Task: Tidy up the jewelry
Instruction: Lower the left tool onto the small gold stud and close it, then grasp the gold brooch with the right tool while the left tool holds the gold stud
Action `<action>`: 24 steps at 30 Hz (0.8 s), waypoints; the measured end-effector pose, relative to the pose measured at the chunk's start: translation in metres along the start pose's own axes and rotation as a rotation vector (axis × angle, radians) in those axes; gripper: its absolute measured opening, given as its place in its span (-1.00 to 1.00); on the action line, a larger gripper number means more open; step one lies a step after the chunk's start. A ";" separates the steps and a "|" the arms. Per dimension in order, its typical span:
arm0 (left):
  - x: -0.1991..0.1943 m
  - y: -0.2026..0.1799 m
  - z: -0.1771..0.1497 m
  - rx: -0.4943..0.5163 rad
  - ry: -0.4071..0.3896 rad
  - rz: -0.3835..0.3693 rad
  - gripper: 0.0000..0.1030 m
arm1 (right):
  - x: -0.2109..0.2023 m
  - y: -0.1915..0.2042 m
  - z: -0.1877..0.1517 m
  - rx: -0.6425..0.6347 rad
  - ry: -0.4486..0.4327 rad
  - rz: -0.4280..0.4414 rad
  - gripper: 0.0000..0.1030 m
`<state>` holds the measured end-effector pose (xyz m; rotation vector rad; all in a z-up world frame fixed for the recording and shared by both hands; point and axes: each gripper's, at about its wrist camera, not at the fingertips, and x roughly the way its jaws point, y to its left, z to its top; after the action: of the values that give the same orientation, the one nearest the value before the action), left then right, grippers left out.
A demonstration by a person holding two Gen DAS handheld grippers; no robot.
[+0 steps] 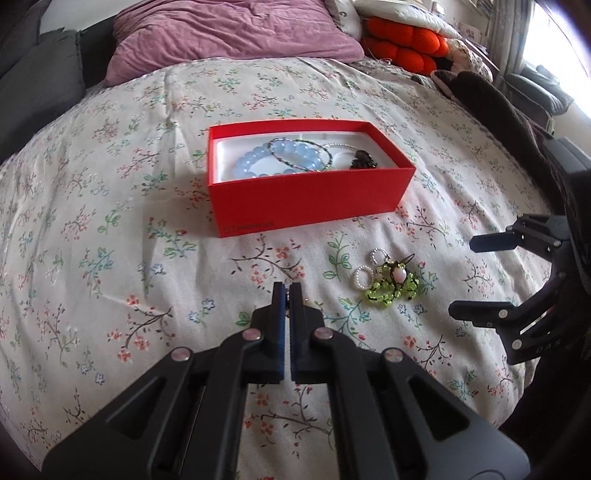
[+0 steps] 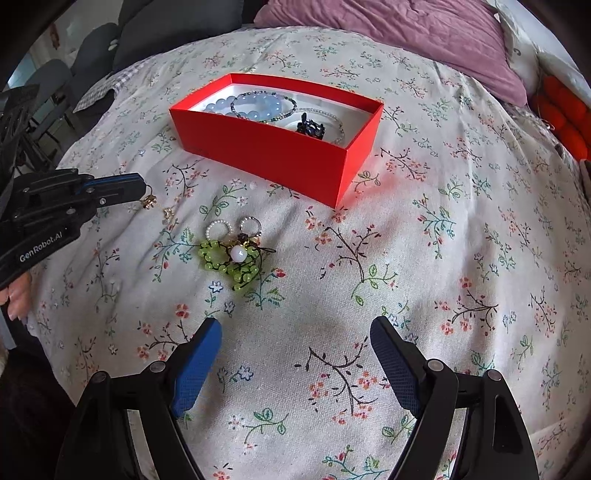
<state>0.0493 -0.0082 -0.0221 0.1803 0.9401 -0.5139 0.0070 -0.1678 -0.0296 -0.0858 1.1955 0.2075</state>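
A red box [image 1: 306, 199] [image 2: 280, 155] sits on the floral bedspread and holds a blue bead bracelet [image 1: 275, 158] [image 2: 255, 105], thin bead strings and a dark piece [image 2: 311, 127]. A green bead bracelet [image 1: 393, 290] [image 2: 229, 264] and two small pearl rings [image 1: 362, 277] [image 2: 218, 229] lie in front of the box. My left gripper [image 1: 287, 291] [image 2: 142, 188] is shut on a thin gold chain [image 2: 157, 206] that hangs from its tip, left of the green bracelet. My right gripper [image 2: 295, 332] [image 1: 469, 275] is open and empty, near the loose pieces.
A purple pillow [image 1: 229, 33] [image 2: 399, 37] lies behind the box. An orange plush cushion [image 1: 406, 40] and a dark brown blanket [image 1: 491, 96] are at the far right. Grey chairs [image 2: 55, 81] stand beyond the bed's left edge.
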 end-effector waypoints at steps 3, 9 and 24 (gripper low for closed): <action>-0.004 0.008 -0.002 -0.022 0.006 0.020 -0.96 | -0.002 0.005 0.004 -0.008 -0.013 0.009 0.63; -0.007 0.022 -0.007 -0.062 0.037 0.057 -0.96 | -0.003 0.032 0.018 -0.069 -0.060 0.044 0.63; -0.013 0.045 -0.015 -0.135 0.079 0.061 -0.96 | 0.030 0.102 0.050 -0.203 -0.114 0.148 -0.02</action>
<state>0.0544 0.0408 -0.0234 0.1080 1.0398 -0.3874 0.0426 -0.0553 -0.0346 -0.1613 1.0656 0.4584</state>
